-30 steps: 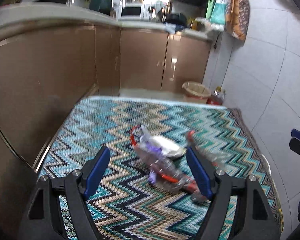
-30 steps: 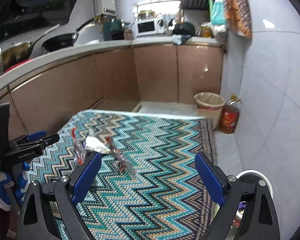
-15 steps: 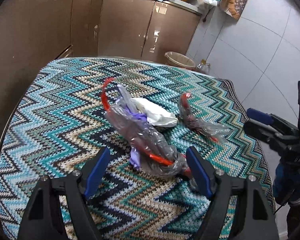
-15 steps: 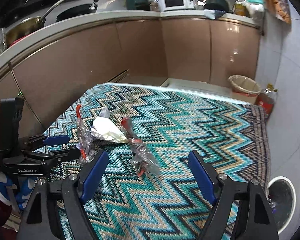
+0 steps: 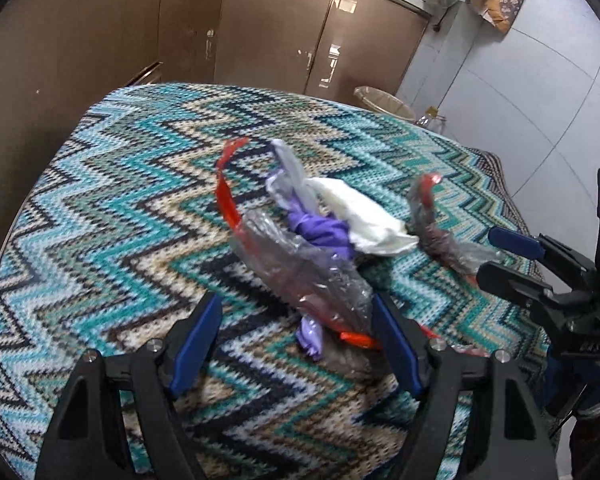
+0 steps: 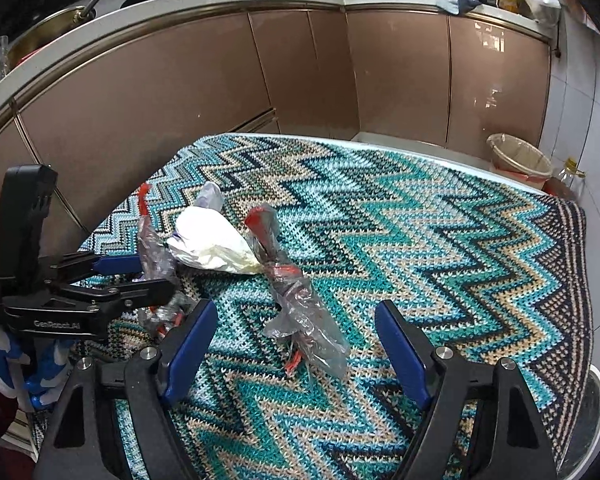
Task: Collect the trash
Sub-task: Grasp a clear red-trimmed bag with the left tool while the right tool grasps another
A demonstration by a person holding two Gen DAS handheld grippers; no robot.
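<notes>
Both grippers are over the zigzag-knit cloth [image 6: 440,248], neither holding anything that I can see.

Left gripper [image 5: 296,340]: jaws spread wide. The big clear bag with red trim [image 5: 300,276] lies in the gap, biased to the right finger: its lower end touches or passes just in front of that blue pad [image 5: 396,344] at about 3 o'clock from the gap centre. I can't tell if there's real contact. The bag body runs up toward 11 o'clock, with the red strip curling at its far end. The purple plastic scrap [image 5: 320,232] is tangled into it at 12 o'clock, and the white crumpled wad [image 5: 364,216] sits just beyond at 1 o'clock, touching the purple.

Right gripper [image 6: 294,356]: jaws also wide apart, nothing clamped. The smaller clear bag [image 6: 300,312] lies between the fingers at 12 o'clock, just ahead of the tips and clear of both pads. Its red-topped neck points toward 11 o'clock and meets the white wad [image 6: 212,244].

In the right wrist view the left gripper [image 6: 140,276] enters from 9 o'clock, fingers straddling the big bag [image 6: 156,256]. In the left wrist view the right gripper [image 5: 504,256] enters from 3 o'clock, next to the smaller bag [image 5: 440,236].

Lined waste bin [image 6: 518,158] stands on the floor past the table's far corner, at 1 o'clock, well apart from the trash. Brown cabinets [image 6: 396,80] are behind it.
</notes>
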